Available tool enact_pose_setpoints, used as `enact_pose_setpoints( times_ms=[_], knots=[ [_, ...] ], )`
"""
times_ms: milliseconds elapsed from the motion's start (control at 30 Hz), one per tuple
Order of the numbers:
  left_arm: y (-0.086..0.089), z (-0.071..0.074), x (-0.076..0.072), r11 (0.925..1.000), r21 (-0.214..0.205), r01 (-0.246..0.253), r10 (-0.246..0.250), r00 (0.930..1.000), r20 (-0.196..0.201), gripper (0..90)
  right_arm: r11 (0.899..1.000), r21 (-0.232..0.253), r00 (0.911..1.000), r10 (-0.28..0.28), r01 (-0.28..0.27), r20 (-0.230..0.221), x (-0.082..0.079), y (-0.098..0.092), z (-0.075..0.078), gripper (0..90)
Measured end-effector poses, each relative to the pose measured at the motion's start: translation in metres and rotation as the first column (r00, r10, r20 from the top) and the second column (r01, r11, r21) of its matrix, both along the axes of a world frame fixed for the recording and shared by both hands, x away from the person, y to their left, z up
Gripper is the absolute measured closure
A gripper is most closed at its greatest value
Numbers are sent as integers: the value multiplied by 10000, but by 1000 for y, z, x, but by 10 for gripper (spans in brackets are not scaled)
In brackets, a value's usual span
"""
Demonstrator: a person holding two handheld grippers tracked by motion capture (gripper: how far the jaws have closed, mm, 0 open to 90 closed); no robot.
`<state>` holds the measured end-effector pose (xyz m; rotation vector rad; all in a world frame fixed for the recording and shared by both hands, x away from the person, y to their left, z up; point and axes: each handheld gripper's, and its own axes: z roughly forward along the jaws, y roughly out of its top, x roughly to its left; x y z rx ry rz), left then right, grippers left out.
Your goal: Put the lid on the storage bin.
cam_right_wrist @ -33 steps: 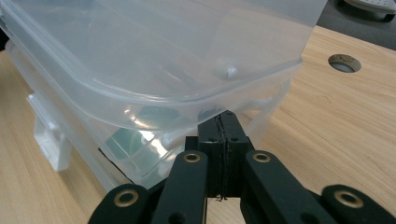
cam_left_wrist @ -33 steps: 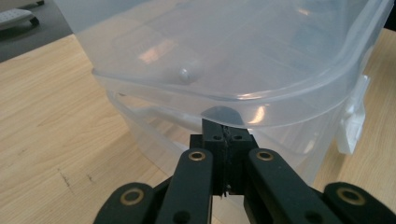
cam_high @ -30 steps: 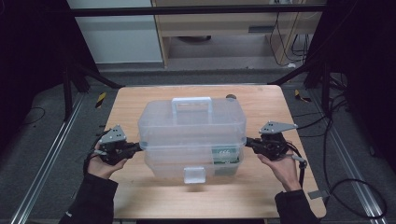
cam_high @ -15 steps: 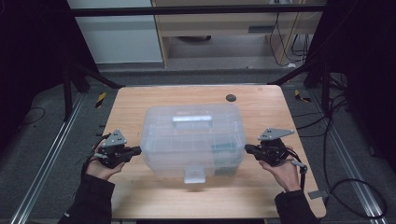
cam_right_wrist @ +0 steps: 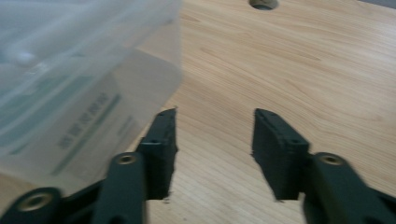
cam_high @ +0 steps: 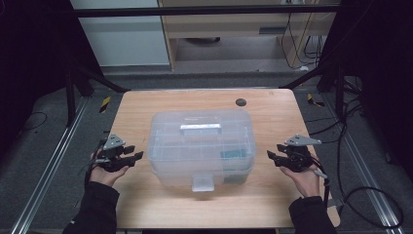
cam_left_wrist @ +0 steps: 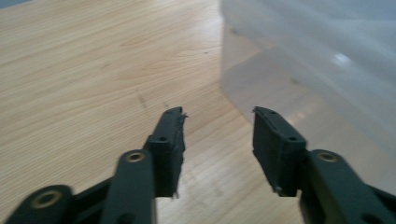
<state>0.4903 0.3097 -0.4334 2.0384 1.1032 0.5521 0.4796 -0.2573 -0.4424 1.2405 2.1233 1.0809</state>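
The right gripper (cam_right_wrist: 215, 140) has just been opening its two black jaws, with nothing but the light wooden surface (cam_right_wrist: 289, 70) between them. The clear plastic storage box (cam_right_wrist: 79, 79) lies just beside the left-hand jaw.

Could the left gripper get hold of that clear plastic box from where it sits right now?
Probably yes. The left gripper sits just beside the clear plastic box, its jaws having just opened with nothing between them, and bare table lies between the two. The box's flat side wall may offer little to pinch, though.
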Motion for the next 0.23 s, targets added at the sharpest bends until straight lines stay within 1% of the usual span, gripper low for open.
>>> enact_pose_setpoints(
  times_ms=[33, 100, 167, 200, 233],
  knots=[
    [5, -3, 2, 9997, 21, -233, 233, 9997, -27, 438, 9997, -71, 9997, -243, 244, 70, 2, -4, -4, 361],
    [8, -6, 4, 9991, 30, -429, 430, 9990, -99, 405, 9989, 1, 9988, -475, 475, 109, 3, -7, -7, 296],
    [11, -8, 5, 9981, 52, -610, 611, 9979, -192, 372, 9978, -48, 9977, -657, 658, 188, 3, -11, -9, 261],
    [11, -8, 5, 9981, 52, -610, 611, 9979, -192, 366, 9978, -48, 9977, -657, 658, 188, 3, -11, -9, 261],
    [13, -9, 5, 9977, 88, -678, 680, 9975, -214, 356, 9969, -75, 9966, -786, 788, 227, 3, -14, -11, 228]
  ],
)
